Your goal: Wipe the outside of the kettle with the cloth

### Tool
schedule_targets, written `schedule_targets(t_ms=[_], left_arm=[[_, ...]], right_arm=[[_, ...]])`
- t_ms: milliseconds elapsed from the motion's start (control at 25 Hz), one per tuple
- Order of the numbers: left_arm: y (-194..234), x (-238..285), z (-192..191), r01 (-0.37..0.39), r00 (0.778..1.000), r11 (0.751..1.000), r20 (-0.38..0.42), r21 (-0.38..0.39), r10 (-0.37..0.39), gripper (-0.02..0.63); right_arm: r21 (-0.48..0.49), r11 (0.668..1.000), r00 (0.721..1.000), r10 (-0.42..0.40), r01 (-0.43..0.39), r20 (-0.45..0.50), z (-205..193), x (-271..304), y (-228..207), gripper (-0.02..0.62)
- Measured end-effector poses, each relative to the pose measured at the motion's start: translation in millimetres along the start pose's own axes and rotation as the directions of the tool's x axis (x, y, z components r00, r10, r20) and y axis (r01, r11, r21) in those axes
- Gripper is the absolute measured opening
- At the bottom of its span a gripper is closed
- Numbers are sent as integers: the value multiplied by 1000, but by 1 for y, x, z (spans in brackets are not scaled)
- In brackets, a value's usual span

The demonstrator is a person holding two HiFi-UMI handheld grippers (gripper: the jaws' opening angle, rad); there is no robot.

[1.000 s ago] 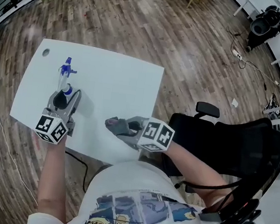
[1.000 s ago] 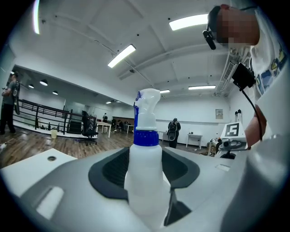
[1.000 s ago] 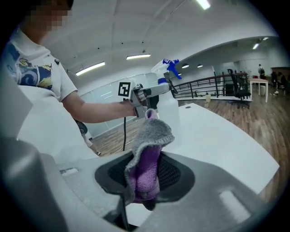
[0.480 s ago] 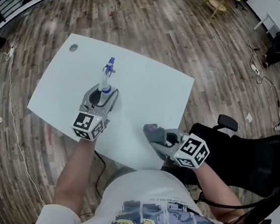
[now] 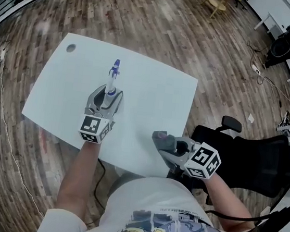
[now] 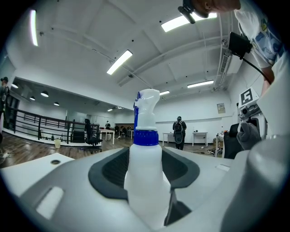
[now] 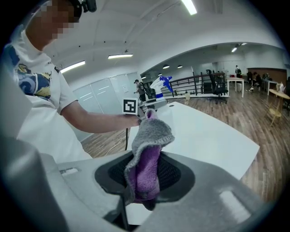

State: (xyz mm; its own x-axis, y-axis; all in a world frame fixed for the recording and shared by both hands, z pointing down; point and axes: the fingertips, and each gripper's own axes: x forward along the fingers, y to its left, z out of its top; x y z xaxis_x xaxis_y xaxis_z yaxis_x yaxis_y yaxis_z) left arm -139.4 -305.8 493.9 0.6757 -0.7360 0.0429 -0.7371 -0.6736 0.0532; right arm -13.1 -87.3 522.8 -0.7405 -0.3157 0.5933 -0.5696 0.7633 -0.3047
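Note:
No kettle shows in any view. A white spray bottle [image 5: 111,80] with a blue collar and trigger stands upright over the white table [image 5: 153,90]. My left gripper [image 5: 107,97] is shut on the bottle's body [image 6: 145,167]. Its base is hidden, so I cannot tell whether it rests on the table. My right gripper [image 5: 158,141] hovers at the table's near right edge, shut on a grey and purple cloth [image 7: 147,154] that bunches up between the jaws. In the right gripper view the bottle [image 7: 162,84] appears far off, past the left gripper's marker cube [image 7: 130,106].
A round cable hole [image 5: 70,48] sits in the table's far left corner. A black office chair [image 5: 245,151] stands right of the table beside me. Wooden floor surrounds the table, with a cable [image 5: 3,116] trailing at the left. A person [image 6: 180,132] stands far off.
The head view has swung, so the table sits more to the middle. My left gripper has sunk a little with the bottle. The right gripper keeps the cloth by the near edge.

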Motion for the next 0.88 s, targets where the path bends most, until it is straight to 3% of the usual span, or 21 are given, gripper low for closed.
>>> schedule_targets(t_ms=[600, 880], left_arm=[[7, -16, -13, 12, 999, 1000, 42, 16, -13, 228], [4, -20, -10, 9, 1000, 1000, 12, 27, -10, 308]], right_arm=[[2, 999, 999, -41, 41, -35, -5, 8, 22, 121], [4, 999, 999, -33, 33, -33, -3, 4, 25, 121]])
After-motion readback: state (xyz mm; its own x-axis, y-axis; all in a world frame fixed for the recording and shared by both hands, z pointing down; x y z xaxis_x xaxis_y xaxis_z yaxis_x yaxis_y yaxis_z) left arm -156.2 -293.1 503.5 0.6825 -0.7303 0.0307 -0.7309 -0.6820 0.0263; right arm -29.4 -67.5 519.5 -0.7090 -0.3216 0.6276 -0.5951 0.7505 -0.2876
